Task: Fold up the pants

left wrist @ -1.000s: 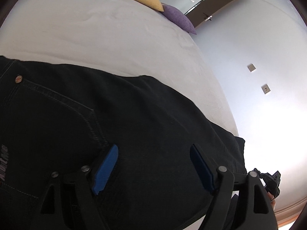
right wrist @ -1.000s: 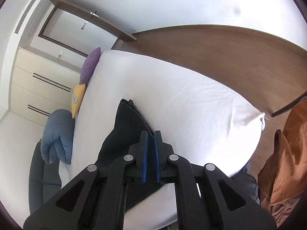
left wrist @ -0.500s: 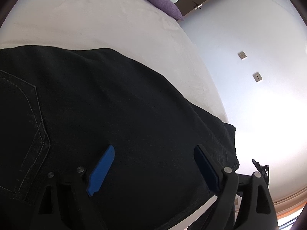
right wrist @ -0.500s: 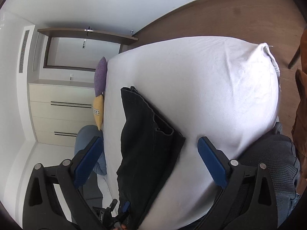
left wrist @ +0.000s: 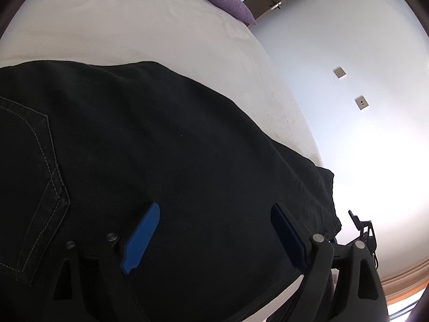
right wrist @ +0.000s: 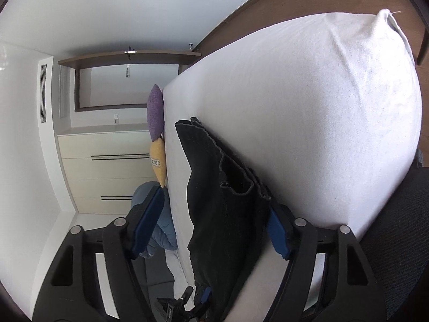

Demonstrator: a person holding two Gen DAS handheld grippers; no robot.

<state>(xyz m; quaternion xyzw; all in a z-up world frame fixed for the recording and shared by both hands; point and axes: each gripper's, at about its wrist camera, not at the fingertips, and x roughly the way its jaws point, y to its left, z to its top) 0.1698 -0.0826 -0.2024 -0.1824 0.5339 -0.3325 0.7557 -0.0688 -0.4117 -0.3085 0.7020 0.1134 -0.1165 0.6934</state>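
Note:
Black jeans (left wrist: 161, 147) lie flat on the white bed (left wrist: 134, 26), a stitched back pocket at the left and the leg hems toward the bed's right edge. My left gripper (left wrist: 214, 214) is open just above the jeans' thigh part, holding nothing. In the right wrist view the jeans (right wrist: 214, 201) run lengthwise, with the layered leg hems nearest. My right gripper (right wrist: 214, 212) is open, its blue pads on either side of the hems, not closed on them. The right gripper also shows in the left wrist view (left wrist: 362, 230) beyond the hems.
A purple pillow (right wrist: 155, 112), a yellow pillow (right wrist: 158, 163) and a blue duvet (right wrist: 161, 230) sit at the bed's head end. Cream drawers (right wrist: 107, 171) stand beyond. Wooden floor (right wrist: 295, 0) lies past the bed's far side. A dark chair (right wrist: 396, 241) is at right.
My right gripper opened from shut and let go of the leg hems, then moved in closer around them. My left gripper slid along the jeans away from the waist, still open.

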